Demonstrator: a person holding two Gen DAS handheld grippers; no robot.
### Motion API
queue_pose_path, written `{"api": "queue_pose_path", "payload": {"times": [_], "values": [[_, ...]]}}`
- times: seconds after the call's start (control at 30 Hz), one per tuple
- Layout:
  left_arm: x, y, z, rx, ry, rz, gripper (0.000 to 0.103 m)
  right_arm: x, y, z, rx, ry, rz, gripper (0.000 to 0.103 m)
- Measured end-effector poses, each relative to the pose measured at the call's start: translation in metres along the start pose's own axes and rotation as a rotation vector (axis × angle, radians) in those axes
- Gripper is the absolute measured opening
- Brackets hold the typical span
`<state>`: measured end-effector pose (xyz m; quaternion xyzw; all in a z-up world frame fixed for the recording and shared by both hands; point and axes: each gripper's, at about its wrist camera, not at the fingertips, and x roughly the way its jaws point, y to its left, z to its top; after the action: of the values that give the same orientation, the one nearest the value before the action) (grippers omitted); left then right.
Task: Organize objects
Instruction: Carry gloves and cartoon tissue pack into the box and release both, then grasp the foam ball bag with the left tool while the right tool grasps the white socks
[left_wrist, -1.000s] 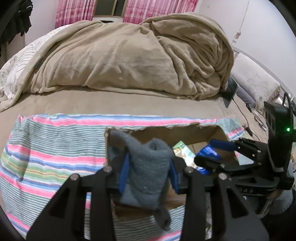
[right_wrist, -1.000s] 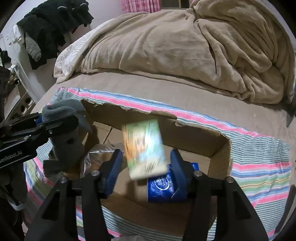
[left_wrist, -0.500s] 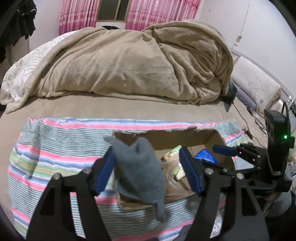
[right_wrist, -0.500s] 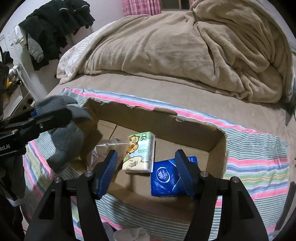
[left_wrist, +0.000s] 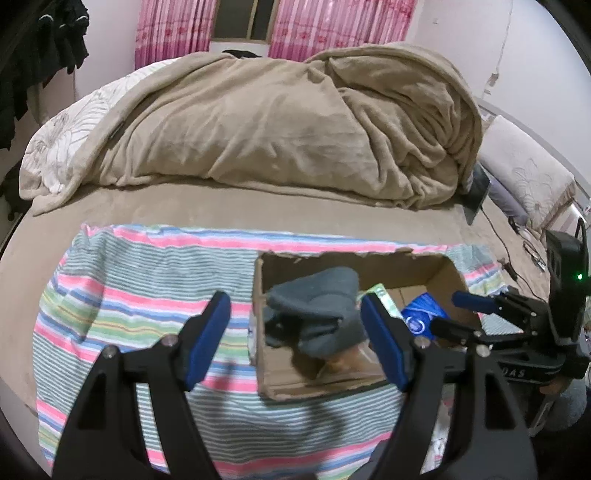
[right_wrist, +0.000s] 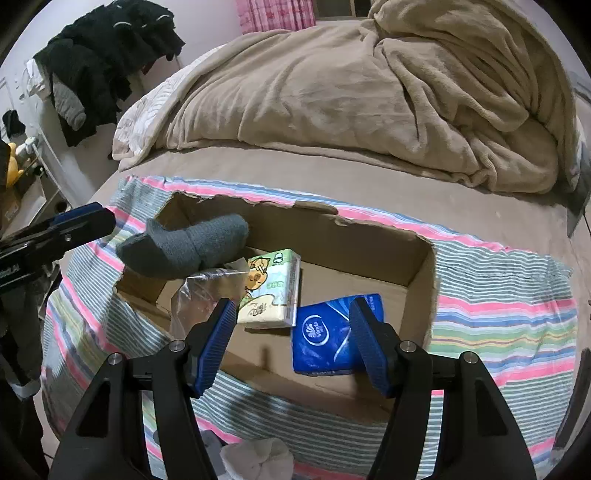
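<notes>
The grey sock (right_wrist: 184, 247) has dropped from the left tool (left_wrist: 295, 332), now spread wide and empty like the right tool (right_wrist: 291, 339), onto the cardboard box's (right_wrist: 421, 266) near-left corner, probably stowed.

both grippers are black angular frames with silver screws. the fingers (left_wrist: 207, 338) carry ribbed blue pads. the right gripper (left_wrist: 463, 314) shows a green light.

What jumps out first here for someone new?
The grey sock draped over the left end of the cardboard box, with the open left gripper in front of it. Inside the box lie a green tissue pack and a blue tissue pack, near the open right gripper.
</notes>
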<state>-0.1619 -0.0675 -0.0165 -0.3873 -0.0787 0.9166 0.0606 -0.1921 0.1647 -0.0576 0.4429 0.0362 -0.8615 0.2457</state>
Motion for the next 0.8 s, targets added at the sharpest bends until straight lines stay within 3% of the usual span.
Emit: {"api": "queue_pose_path", "payload": {"times": [0.2, 0.3, 0.8], "values": [[-0.015, -0.016, -0.005, 0.024, -0.003, -0.011, 0.075, -0.014, -0.002, -0.008, 0.009, -0.013, -0.01, 0.068], [-0.027, -0.025, -0.01, 0.046, -0.01, -0.02, 0.08, -0.027, -0.001, -0.014, 0.005, -0.032, -0.008, 0.078], [-0.056, -0.059, -0.061, 0.059, 0.046, -0.09, 0.083, -0.062, 0.0, -0.067, 0.009, -0.008, -0.034, 0.079]]}}
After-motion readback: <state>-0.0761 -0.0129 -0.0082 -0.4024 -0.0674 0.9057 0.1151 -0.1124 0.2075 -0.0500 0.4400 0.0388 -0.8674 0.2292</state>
